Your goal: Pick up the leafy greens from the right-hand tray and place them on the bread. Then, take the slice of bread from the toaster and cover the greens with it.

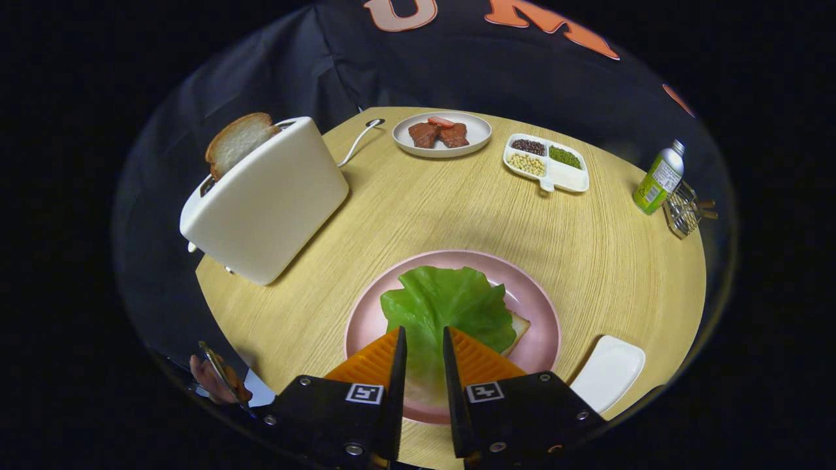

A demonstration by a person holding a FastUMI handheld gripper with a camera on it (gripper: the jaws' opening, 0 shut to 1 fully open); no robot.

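- The gripper [424,334] points forward and down over the near edge of a round pale pink plate [539,313]; its two fingers stand a narrow gap apart, and the stalk end of a light green lettuce leaf [447,303] shows in that gap. Whether the fingers press on the leaf cannot be told.
- The leaf spreads ahead of the fingertips and covers a slice of white bread [518,324], of which one corner shows past the leaf on the right.
- Just right of the plate lies a small white rectangular tray [609,372].
- All this rests on a round table of light wood grain [457,209].
- Farther on the left stands a white toaster [268,199], a second browned-crust bread slice [236,141] sticking up from its slot, its white cord [358,140] trailing behind.
- Beyond, a white round plate [477,134] holds brown meat pieces [439,134]; beside it sits a white divided dish of beans [546,163].
- Far right, a green-labelled metal bottle [659,177] stands next to a small wire basket [684,209].
- Dark cloth walls the booth behind.
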